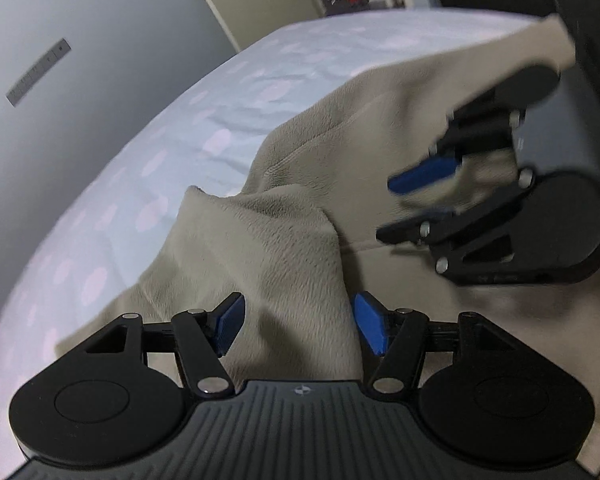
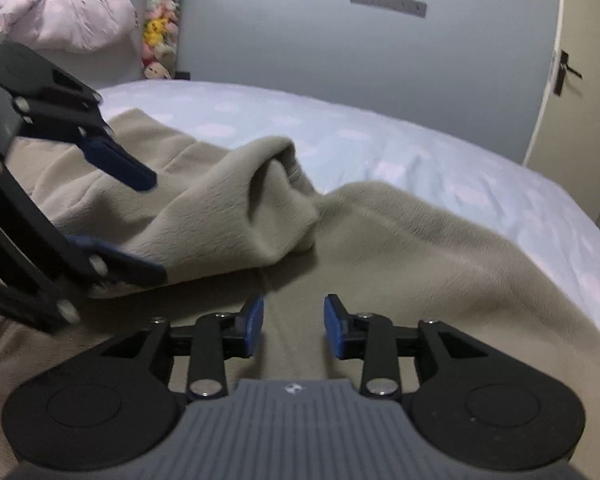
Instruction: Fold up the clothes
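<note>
A beige fleece garment (image 2: pixel 400 248) lies on a bed (image 2: pixel 440 152) with a pale blue sheet printed with light spots, spread over the near part of the bed and reaching toward its right edge in the right wrist view. Part of the fleece is folded over into a thick, rumpled hump (image 2: pixel 236 204) that rests on the flat layer below. The left gripper (image 1: pixel 298 322) hangs over this hump with its jaws spread wide, blue pads clear of the cloth on either side. The right gripper (image 2: pixel 294 326) is just above the flat fleece, jaws parted, nothing pinched between its pads. The two grippers are near each other. Behind the bed stand a grey-blue wall (image 2: pixel 340 48) and a door (image 2: pixel 580 80)
</note>
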Demonstrator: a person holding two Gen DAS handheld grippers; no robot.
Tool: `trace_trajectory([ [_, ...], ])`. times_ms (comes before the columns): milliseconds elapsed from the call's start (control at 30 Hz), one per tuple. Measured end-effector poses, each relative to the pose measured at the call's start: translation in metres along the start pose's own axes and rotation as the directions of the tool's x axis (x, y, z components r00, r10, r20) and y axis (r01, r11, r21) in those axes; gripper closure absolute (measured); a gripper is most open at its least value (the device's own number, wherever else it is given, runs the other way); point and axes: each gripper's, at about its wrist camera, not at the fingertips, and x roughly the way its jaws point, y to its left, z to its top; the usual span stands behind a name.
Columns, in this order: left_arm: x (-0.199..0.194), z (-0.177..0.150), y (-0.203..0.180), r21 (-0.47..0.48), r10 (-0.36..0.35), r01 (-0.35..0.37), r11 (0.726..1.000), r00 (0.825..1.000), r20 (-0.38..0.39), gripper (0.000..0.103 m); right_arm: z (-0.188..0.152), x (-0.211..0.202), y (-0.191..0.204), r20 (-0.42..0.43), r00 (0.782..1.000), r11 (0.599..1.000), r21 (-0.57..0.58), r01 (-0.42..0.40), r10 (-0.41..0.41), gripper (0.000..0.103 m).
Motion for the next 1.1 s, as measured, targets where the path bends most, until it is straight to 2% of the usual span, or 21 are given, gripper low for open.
trace_trajectory([
  [67, 0.010, 0.005, -0.013, 0.032, 0.058, -0.057, 0.998, 0.998, -0.025, 0.044, 0.002, 0.009, -0.009, 0.020, 1.000, 1.000, -0.002, -0.008, 0.008, 0.066],
  [233, 0.029, 0.003, -0.032, 0.123, 0.168, -0.159, 0.980, 0.983, -0.068, 0.045, 0.013, 0.044, -0.018, 0.024, 0.994, 0.993, -0.053, -0.107, 0.108, 0.062],
  [267, 0.032, 0.002, -0.033, 0.144, 0.188, -0.176, 0.974, 0.980, -0.072, 0.048, 0.015, 0.052, -0.018, 0.006, 0.992, 0.990, -0.063, -0.123, 0.123, 0.061],
  [300, 0.035, 0.002, -0.033, 0.160, 0.198, -0.185, 0.970, 0.977, -0.075, 0.057, 0.016, 0.058, -0.019, -0.005, 0.990, 0.988, -0.062, -0.139, 0.139, 0.061],
  [367, 0.037, 0.001, -0.032, 0.187, 0.208, -0.191, 0.963, 0.975, -0.076, 0.063, 0.012, 0.069, -0.025, -0.002, 0.986, 0.986, -0.026, -0.166, 0.166, 0.061],
  [400, 0.038, 0.001, -0.031, 0.193, 0.209, -0.191, 0.962, 0.975, -0.078, 0.071, 0.008, 0.071, -0.029, 0.008, 0.983, 0.983, -0.007, -0.181, 0.181, 0.061],
  [533, 0.031, 0.007, -0.019, 0.154, 0.183, -0.167, 0.974, 0.979, -0.093, 0.083, 0.004, 0.067, -0.039, 0.057, 0.974, 0.974, 0.035, -0.222, 0.220, 0.059],
  [667, 0.025, 0.016, -0.004, 0.105, 0.147, -0.135, 0.985, 0.982, -0.117, 0.089, 0.014, 0.051, -0.036, 0.049, 0.978, 0.979, 0.014, -0.205, 0.204, 0.059],
  [767, 0.019, 0.023, 0.011, 0.065, 0.113, -0.106, 0.992, 0.985, -0.129, 0.092, 0.034, 0.043, -0.027, -0.004, 0.983, 0.981, -0.062, -0.185, 0.185, 0.058],
  [833, 0.016, 0.027, 0.021, 0.037, 0.098, -0.094, 0.995, 0.986, -0.137, 0.093, 0.050, 0.046, -0.018, -0.085, 0.983, 0.966, -0.188, -0.178, 0.164, 0.054],
  [867, 0.015, 0.029, 0.026, 0.023, 0.090, -0.088, 0.996, 0.986, -0.140, 0.093, 0.056, 0.048, -0.013, -0.126, 0.981, 0.946, -0.273, -0.176, 0.146, 0.047],
  [967, 0.011, 0.032, 0.040, -0.019, 0.070, -0.073, 0.997, 0.987, -0.146, 0.094, 0.059, 0.055, -0.016, -0.088, 0.967, 0.917, -0.307, -0.254, 0.238, 0.031],
  [1100, 0.010, 0.034, 0.044, -0.020, 0.075, -0.078, 0.997, 0.988, -0.135, 0.095, 0.034, 0.094, -0.023, -0.036, 0.953, 0.933, -0.196, -0.303, 0.302, 0.033],
])
